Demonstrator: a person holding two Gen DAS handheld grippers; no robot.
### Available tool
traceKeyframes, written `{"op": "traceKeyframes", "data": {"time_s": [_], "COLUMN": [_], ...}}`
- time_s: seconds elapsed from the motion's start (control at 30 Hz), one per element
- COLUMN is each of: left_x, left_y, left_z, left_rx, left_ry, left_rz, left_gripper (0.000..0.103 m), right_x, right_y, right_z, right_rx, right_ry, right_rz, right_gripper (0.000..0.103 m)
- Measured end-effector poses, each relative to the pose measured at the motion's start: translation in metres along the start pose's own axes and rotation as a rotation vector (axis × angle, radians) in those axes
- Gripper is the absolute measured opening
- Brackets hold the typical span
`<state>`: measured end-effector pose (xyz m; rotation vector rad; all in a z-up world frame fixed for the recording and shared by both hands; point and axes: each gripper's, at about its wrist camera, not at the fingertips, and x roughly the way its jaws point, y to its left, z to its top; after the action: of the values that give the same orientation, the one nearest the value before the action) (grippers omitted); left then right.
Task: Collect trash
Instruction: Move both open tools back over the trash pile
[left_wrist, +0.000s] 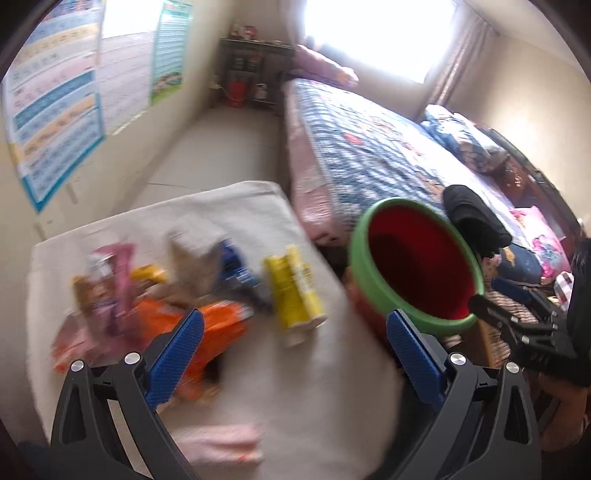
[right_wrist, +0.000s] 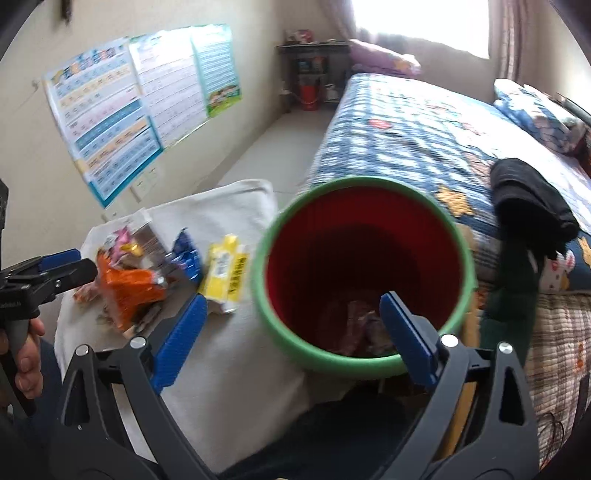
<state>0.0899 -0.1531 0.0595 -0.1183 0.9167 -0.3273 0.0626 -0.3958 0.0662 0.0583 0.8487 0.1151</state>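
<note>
Right wrist view: the right gripper hangs with its blue pads spread wide and nothing held; its right pad overlaps the near rim of the red bucket with a green rim, which stands upright, mouth tilted toward the camera. At the bottom lies a crumpled pinkish wrapper. Left of the claw, on the white cushion, a yellow packet lies with its long axis running away from the camera, beside an orange wrapper and a blue one. The left gripper, also wide apart and empty, hovers over the same blurred pile.
</note>
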Motion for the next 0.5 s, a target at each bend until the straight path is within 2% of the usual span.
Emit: {"op": "traceKeyframes", "data": {"time_s": [0.3,0.5], "left_x": [-0.038,-0.049], "left_y": [0.081,0.123], "left_z": [-0.043,-0.067], "left_rx": [-0.099,-0.157], "left_ry": [-0.009,0.001], "left_rz": [0.102,0.146], "left_gripper": [0.095,0.095], "right_x": [0.02,0.032], "right_y": [0.067,0.095], "right_z": [-0.009,-0.013], "right_rx": [-0.09,-0.117], "right_ry": [0.04,0.063], "right_rz": [0.073,0.099], "right_gripper": [0.095,0.095]}}
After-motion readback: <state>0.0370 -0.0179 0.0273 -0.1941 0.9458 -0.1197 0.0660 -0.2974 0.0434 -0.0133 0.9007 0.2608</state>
